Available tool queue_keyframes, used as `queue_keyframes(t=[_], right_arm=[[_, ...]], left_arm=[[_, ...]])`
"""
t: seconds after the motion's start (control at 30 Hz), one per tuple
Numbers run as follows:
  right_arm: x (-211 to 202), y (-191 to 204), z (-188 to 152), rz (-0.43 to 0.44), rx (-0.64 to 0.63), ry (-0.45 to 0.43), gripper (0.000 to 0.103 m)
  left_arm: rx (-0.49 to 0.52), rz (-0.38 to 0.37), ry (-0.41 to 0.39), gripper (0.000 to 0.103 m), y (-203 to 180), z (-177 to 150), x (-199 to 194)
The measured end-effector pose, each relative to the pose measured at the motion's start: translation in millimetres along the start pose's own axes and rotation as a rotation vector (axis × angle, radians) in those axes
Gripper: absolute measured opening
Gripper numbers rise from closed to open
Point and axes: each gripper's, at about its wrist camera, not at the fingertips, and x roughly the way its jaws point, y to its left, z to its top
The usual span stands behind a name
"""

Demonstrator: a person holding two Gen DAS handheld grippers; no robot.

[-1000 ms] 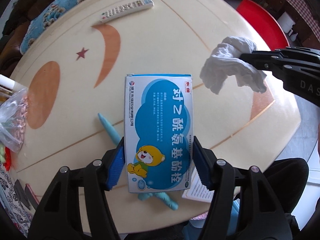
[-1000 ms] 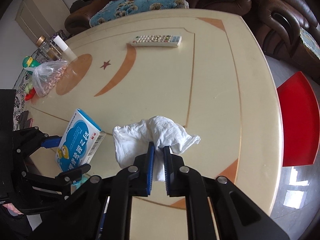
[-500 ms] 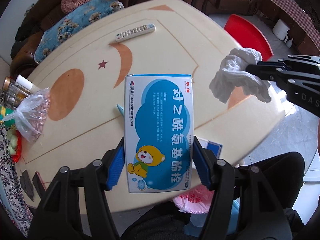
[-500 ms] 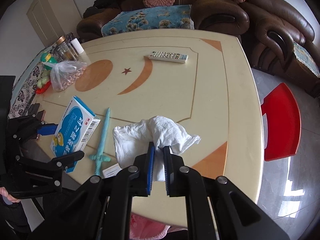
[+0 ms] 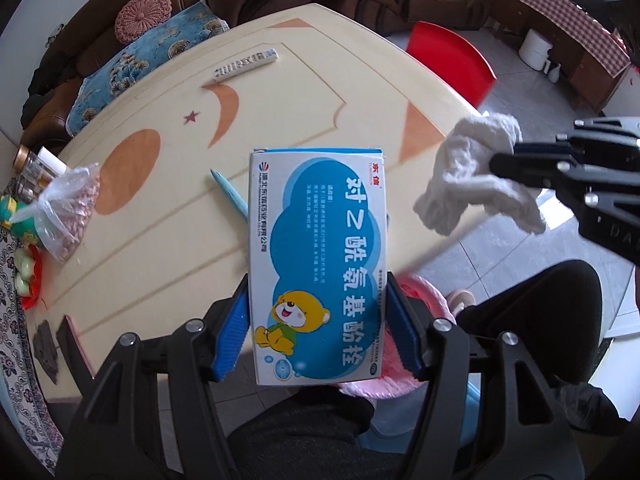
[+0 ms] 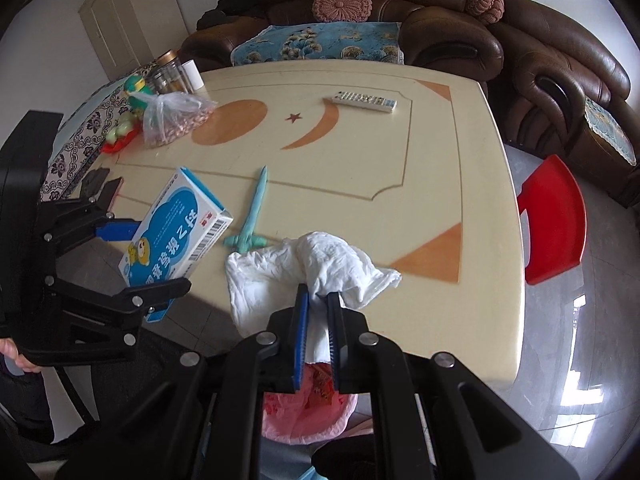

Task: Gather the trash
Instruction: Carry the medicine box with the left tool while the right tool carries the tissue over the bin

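Tissue [image 6: 316,264] above pink-lined bin [image 6: 308,412]

I'm seeing the box [image 5: 318,264] covering most of the toy sword [image 5: 230,194] and part of the pink bag [image 5: 416,312]. My right fingers [image 6: 301,340] are hiding the bag's [image 6: 308,412] middle. The tissue [image 6: 304,272] is masking the bench [image 6: 360,168] edge. The box's fine print is reading too small.

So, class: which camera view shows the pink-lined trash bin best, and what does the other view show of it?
The right wrist view: the pink-lined trash bin shows its open mouth below the right gripper holding the tissue. In the left wrist view only pink edges peek from behind the medicine box.
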Motion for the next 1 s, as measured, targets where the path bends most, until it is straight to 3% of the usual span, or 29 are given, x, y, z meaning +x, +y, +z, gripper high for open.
queue_keyframes(t=[0.37,1.0], right_arm=[[21,9,-76,0.000,0.029,0.072,0.010],[88,21,-130,0.019,0.056,0.178,0.010]], left_arm=[[0.021,-0.048,0.063,0.062,-28,-59,31],[0.017,-0.104,0.171,0.062,-48,-115,100]])
